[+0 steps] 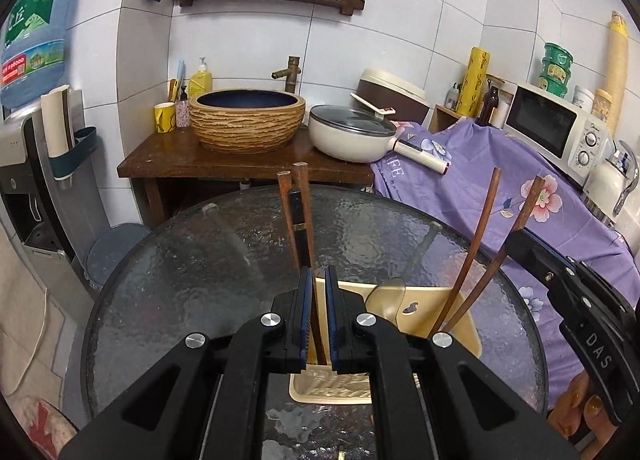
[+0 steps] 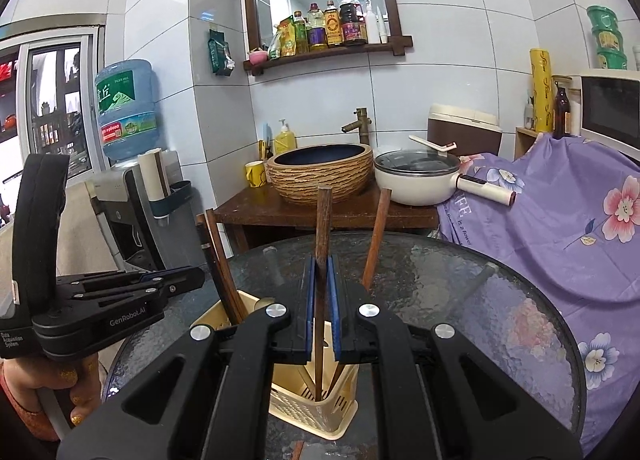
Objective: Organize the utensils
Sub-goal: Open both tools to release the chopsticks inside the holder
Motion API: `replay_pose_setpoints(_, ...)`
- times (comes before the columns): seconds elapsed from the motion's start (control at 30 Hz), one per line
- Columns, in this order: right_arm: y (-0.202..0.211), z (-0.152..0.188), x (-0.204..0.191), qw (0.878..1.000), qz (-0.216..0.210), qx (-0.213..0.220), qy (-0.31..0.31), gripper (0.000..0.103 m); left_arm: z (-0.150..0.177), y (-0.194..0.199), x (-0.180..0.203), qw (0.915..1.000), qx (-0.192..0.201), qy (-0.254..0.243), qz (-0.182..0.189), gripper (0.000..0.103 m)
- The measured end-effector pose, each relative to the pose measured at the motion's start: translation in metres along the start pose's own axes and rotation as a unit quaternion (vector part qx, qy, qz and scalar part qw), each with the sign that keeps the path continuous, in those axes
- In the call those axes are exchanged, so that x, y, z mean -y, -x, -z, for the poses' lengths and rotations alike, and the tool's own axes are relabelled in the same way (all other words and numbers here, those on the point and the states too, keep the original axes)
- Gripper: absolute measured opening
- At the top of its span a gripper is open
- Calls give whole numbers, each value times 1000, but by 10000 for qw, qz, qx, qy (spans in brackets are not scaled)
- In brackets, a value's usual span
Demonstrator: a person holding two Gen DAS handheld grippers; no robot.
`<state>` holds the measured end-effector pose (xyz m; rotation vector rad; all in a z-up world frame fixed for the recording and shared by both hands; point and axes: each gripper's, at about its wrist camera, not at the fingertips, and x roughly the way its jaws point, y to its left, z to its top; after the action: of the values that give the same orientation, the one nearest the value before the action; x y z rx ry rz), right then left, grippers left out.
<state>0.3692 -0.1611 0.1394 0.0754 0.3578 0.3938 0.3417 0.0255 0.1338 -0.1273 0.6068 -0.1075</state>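
Observation:
A cream plastic utensil holder [image 1: 460, 324] [image 2: 316, 408] stands on the round glass table [image 1: 180, 280]. My left gripper [image 1: 319, 270] is shut on a small bundle of chopsticks [image 1: 299, 212], two brown and one dark, whose lower ends reach down into the holder. In the right wrist view my right gripper [image 2: 321, 258] is shut on a single brown chopstick [image 2: 323, 220] that stands in the holder. A loose brown chopstick [image 2: 376, 236] [image 1: 480, 228] leans in the holder beside it. A pale spoon [image 1: 386, 296] rests in the holder too. Each gripper shows at the edge of the other's view.
Behind the table is a wooden stand [image 1: 168, 164] with a woven-look basin [image 1: 247, 120] and a white lidded pot [image 1: 348, 136]. A purple floral cloth [image 1: 500, 164] covers the right side, with a microwave [image 1: 556, 128] on it. A water dispenser [image 2: 132, 196] stands left.

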Motion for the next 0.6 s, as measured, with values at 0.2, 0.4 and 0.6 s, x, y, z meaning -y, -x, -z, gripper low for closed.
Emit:
replay_pose_setpoints(0.2, 8, 5, -2, 9998, 78, 127, 145, 25, 9, 15, 6, 9996, 242, -165, -40, 42)
replay_pose_setpoints(0.4, 37, 22, -10, 9990, -16, 346, 292, 48, 41, 40, 11, 9980, 534, -349, -30, 70)
replay_pose_setpoints(0.6, 48, 65, -19, 9980, -61, -230, 588, 55, 91, 30, 5, 9987, -104, -495, -43, 72)
